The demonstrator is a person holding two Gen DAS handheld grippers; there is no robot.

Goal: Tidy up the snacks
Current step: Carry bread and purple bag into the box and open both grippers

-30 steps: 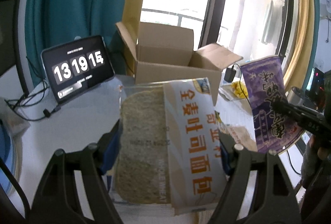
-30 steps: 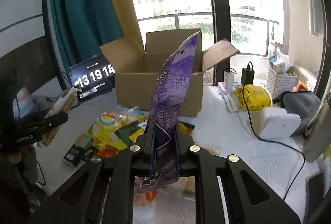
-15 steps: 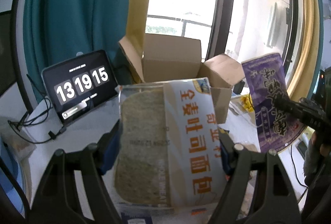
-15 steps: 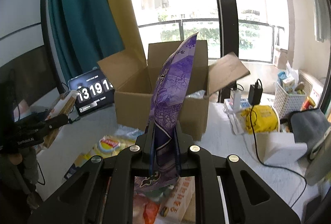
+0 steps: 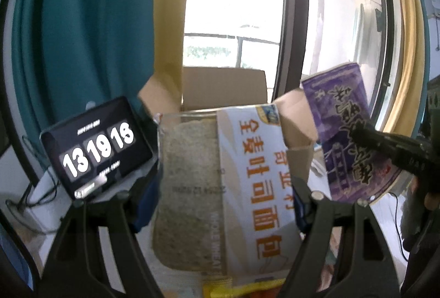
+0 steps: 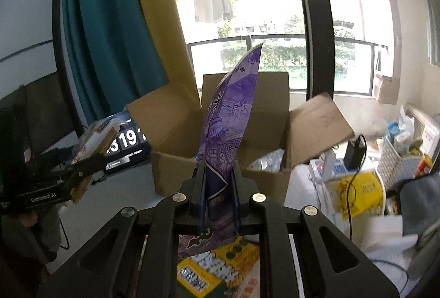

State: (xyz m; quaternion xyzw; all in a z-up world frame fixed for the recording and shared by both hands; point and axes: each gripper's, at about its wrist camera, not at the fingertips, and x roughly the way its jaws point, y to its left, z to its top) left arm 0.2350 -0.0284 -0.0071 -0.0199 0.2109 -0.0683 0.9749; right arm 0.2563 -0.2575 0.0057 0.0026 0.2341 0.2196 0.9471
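The left gripper clamps a bread pack; the right gripper pinches a purple snack bag upright. Both hang before the open cardboard box on the table.

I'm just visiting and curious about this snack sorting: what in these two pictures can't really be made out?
- Cardboard box contents: right wrist view, purple snack bag and the box walls hide most; only some crinkled silvery packaging shows.
- Box interior: left wrist view, whole-wheat bread pack blocks it.
- Snacks on the table: both views, hand-held gripper frames cover them.
- Clock tablet: small print blurred.
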